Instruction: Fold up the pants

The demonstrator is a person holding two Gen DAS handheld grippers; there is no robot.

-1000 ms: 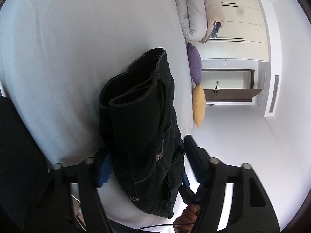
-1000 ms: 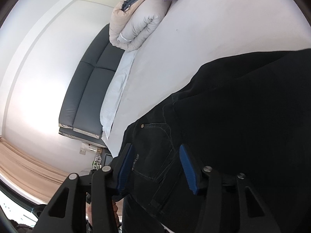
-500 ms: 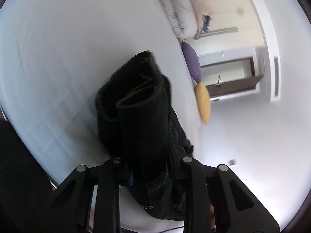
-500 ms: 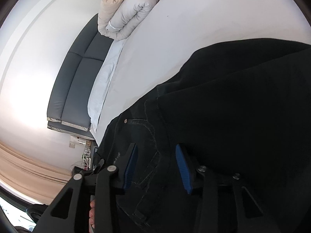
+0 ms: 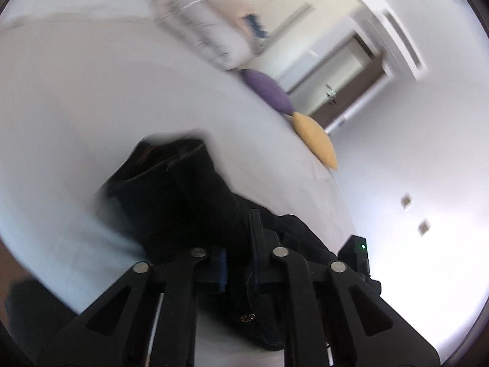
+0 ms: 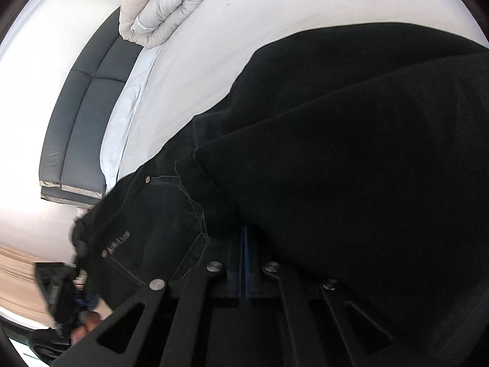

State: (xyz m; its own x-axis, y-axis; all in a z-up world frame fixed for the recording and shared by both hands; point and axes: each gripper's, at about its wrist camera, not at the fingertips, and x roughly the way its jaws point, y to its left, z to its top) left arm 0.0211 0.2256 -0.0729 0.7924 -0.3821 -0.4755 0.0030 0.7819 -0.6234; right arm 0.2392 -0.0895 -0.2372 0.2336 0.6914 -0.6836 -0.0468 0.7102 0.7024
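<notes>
Black jeans [image 5: 183,195] lie partly folded on a white bed [image 5: 76,91]. In the left wrist view, which is blurred, my left gripper [image 5: 238,260] is shut on the near edge of the jeans, with dark cloth between its blue pads. In the right wrist view the jeans [image 6: 351,153] fill most of the frame, with a back pocket [image 6: 159,232] at the lower left. My right gripper [image 6: 244,263] is shut on the waist part of the jeans, its blue pads pressed together with cloth around them.
A rolled grey duvet [image 5: 207,30] lies at the far end of the bed, also in the right wrist view [image 6: 162,9]. A purple cushion [image 5: 269,91] and a yellow cushion [image 5: 314,140] lie at the bed's edge. A dark sofa [image 6: 82,116] stands beside the bed.
Both grippers were open around the jeans a second ago and have closed on them. The left wrist view has swung fast and the jeans have shifted.
</notes>
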